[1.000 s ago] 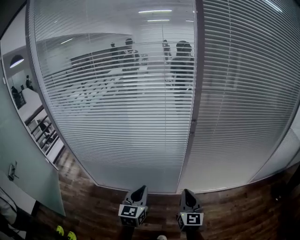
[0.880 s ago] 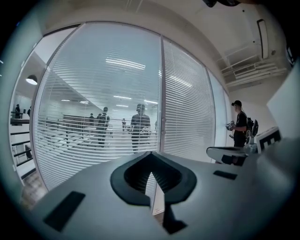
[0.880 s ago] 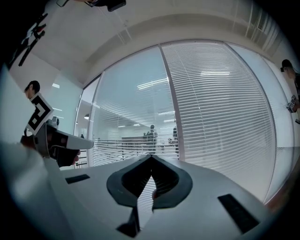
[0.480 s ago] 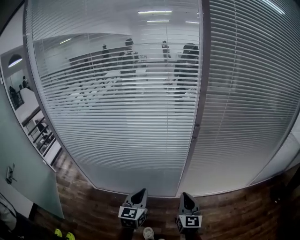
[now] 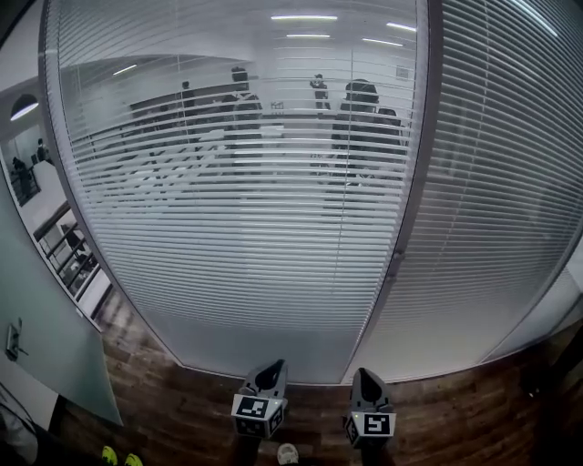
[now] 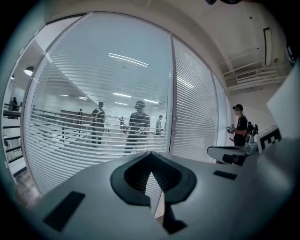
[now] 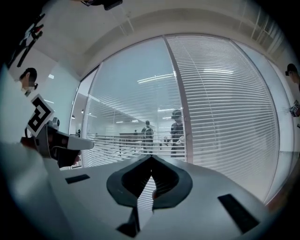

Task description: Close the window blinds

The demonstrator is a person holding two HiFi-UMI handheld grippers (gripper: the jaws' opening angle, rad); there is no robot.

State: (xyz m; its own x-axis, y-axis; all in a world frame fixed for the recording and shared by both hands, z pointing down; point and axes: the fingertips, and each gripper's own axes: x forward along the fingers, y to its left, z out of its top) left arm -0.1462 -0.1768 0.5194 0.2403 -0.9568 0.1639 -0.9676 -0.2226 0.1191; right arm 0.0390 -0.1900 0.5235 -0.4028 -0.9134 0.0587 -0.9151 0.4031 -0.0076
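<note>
Low at the bottom edge of the head view, side by side with a gap between: left gripper [image 5: 271,369] and right gripper [image 5: 364,375], marker cubes toward the camera, noses toward the window. In the left gripper view, jaws brought together at the tips, nothing pinched, only a sliver of slats visible through the slit lower down. Same in the right gripper view, tips touching and empty. At the edge of each gripper view, the other gripper, close alongside. Both clear of the window, short of it above a strip of wooden floor [image 5: 182,400]. Straight ahead, filling most of the head view, an open-slatted blind [image 5: 228,237], lowered over its pane, slats flat enough to see through. Behind it, through the glass, several people [image 5: 358,123] standing in a lit room under ceiling lights [image 5: 303,17]. To the right of that in the head view, past a grey mullion [image 5: 412,196], a tighter blind [image 5: 496,200], also lowered, slats turned nearly shut, little visible beyond. Off to the left of the head view, a frosted panel [image 5: 41,309] angled away from the window. Far right in the left gripper view, on this side of the glass, a person [image 6: 241,123] in dark clothes, holding something at chest height.
</note>
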